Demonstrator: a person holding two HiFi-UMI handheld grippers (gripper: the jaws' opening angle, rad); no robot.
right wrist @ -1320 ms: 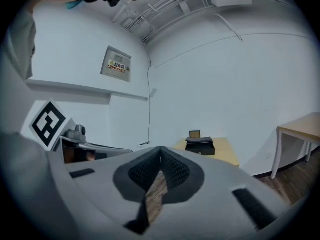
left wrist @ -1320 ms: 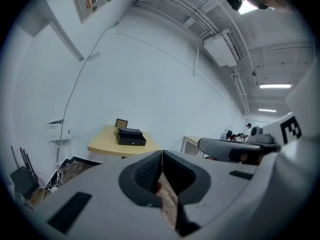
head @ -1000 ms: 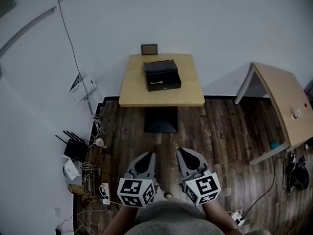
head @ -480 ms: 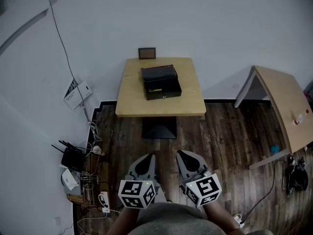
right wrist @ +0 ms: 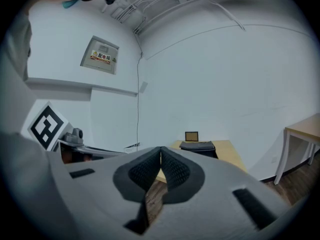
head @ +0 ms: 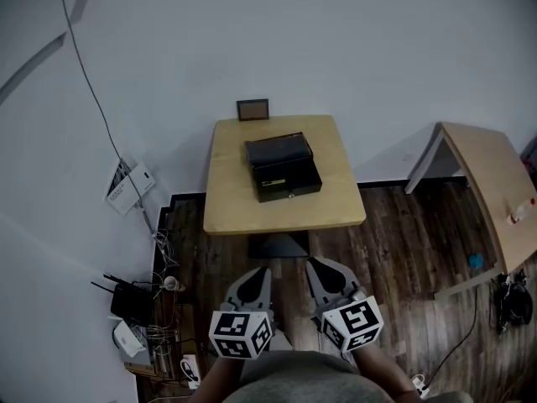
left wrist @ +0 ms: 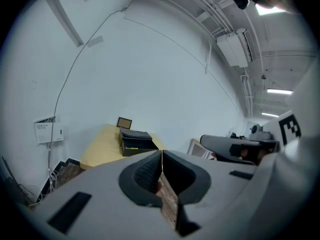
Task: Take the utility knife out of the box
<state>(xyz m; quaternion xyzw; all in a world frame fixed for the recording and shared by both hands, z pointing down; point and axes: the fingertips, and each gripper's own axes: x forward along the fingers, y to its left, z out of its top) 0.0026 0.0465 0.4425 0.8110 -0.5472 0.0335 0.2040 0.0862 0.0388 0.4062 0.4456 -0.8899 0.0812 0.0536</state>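
Black, with its lid raised, the box (head: 283, 167) sat on the far worktop (head: 228, 204). A yellow sliver inside was probably the utility knife (head: 275, 182). Left claw (head: 258, 272) and right claw (head: 316, 267) were clenched empty, well apart from it. Approach, grasp and lift-out all remained.

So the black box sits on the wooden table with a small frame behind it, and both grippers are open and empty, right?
Not quite: both grippers are shut, not open. The left gripper view shows the left gripper with jaws together, and the right gripper view shows the right gripper likewise. The rest holds: black box on the wooden table, small frame behind it, grippers empty.
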